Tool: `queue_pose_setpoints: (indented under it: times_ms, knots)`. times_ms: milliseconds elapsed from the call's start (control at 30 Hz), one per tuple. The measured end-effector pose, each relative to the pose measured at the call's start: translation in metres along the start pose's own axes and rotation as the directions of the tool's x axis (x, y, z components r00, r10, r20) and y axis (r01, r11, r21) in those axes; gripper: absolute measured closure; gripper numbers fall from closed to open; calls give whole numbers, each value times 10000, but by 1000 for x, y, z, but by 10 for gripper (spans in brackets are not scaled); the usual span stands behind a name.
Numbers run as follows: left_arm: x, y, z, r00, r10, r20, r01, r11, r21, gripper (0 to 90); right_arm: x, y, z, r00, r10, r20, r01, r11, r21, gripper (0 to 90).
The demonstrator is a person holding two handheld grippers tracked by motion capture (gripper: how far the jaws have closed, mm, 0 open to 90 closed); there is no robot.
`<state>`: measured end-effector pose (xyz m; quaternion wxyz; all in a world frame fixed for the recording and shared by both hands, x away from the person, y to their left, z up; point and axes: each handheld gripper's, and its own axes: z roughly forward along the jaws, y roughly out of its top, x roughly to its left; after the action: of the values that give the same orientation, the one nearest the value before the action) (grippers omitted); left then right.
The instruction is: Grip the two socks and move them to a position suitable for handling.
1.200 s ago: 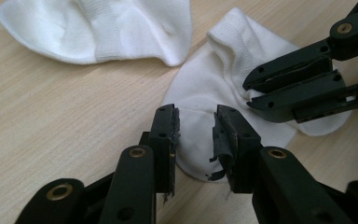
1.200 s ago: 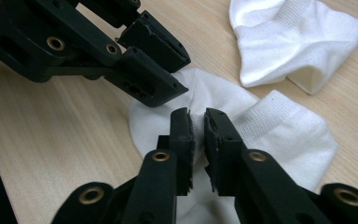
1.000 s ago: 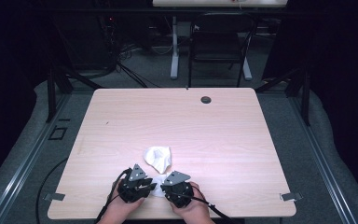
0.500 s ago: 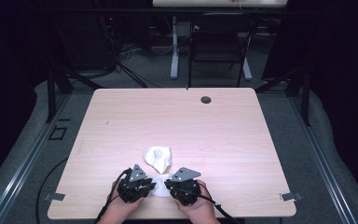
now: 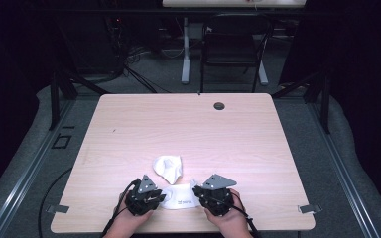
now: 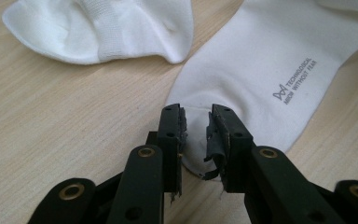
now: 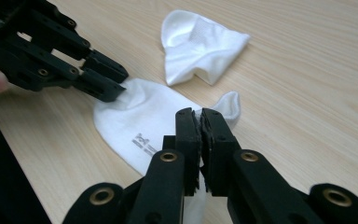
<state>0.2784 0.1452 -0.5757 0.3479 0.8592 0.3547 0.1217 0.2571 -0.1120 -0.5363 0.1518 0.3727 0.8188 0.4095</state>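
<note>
While dark floor and black frame legs ring the pale wood surface (image 5: 129, 129), the left tool (image 5: 154, 199) sits at the near edge, its jaws narrowly parted around the toe end of a flat sock (image 6: 265, 74) with grey print. Just beyond lies a second sock (image 5: 168, 168), crumpled, near the first. The right tool (image 7: 199, 122) has its jaws pressed together on the flat sock's other end. Far back on the surface is a round dark grommet (image 5: 219, 106); a black chair (image 5: 230, 49) stands beyond it.
</note>
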Motion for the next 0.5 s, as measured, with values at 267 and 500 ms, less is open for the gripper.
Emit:
queue_pose_setpoints:
  times_ms: [267, 500]
  knots:
    - [1, 0, -1, 10000, -30, -6, 30, 10000, 29, 741, -17, -10, -3, 9989, 397, 267, -404, 9988, 274, 863]
    - [3, -1, -3, 10000, -21, -26, 21, 9999, 144, 741, -23, -17, -2, 9974, 515, 509, -551, 9959, 712, 863]
